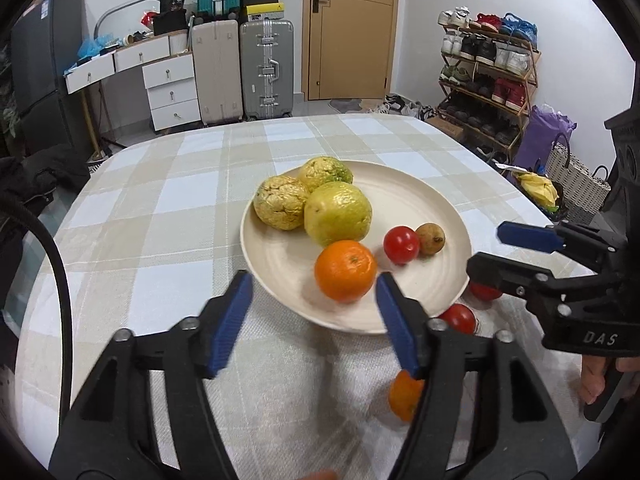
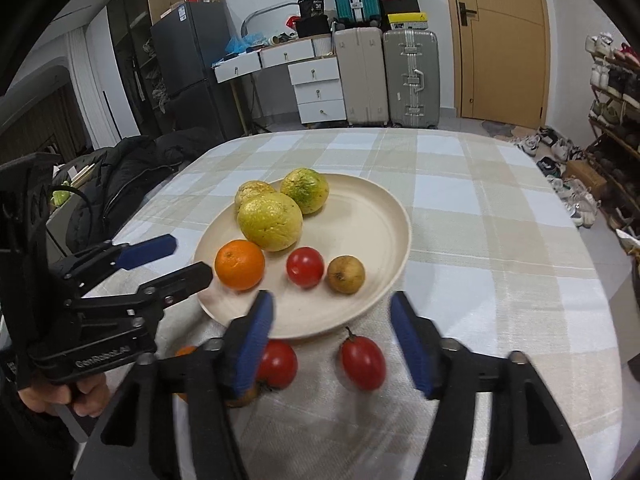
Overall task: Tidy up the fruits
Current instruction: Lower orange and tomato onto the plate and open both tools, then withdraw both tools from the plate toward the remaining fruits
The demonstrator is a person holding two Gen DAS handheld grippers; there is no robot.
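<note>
A: Left gripper (image 1: 314, 320): blue-padded fingers (image 1: 232, 320) spread wide, nothing between them; the tips hover at the near rim of the cream plate (image 1: 424, 208).

B: Right gripper (image 2: 332, 340): likewise released and empty, its fingers (image 2: 412, 344) parted over the tablecloth just short of the plate's near rim. In the left wrist view the same tool enters from the right, one finger lying along the plate's edge.

A: On the plate, nearest the left fingertips: an orange (image 1: 345, 271), apart from both pads. Behind it, three large yellow-green citrus fruits (image 1: 337, 213) touching one another in a cluster at the far left of the plate.

B: Also on the plate: a red tomato (image 2: 305, 267) and, just beside it, a small brown fruit (image 2: 346, 274).

A: Off the plate, on the checked tablecloth (image 1: 160, 216): a second orange (image 1: 402, 396), partly hidden behind the left gripper's right finger.

B: Two more tomatoes lie off the plate near its near rim. The oval tomato (image 2: 363, 362) sits between the right gripper's fingers in its own view, untouched; the round tomato (image 2: 278, 364) is partly covered by the left pad.

A: Background: suitcases (image 1: 244, 68), a white drawer unit (image 1: 172, 92), a wooden door (image 1: 352, 28) and a shoe rack (image 1: 488, 76).
</note>
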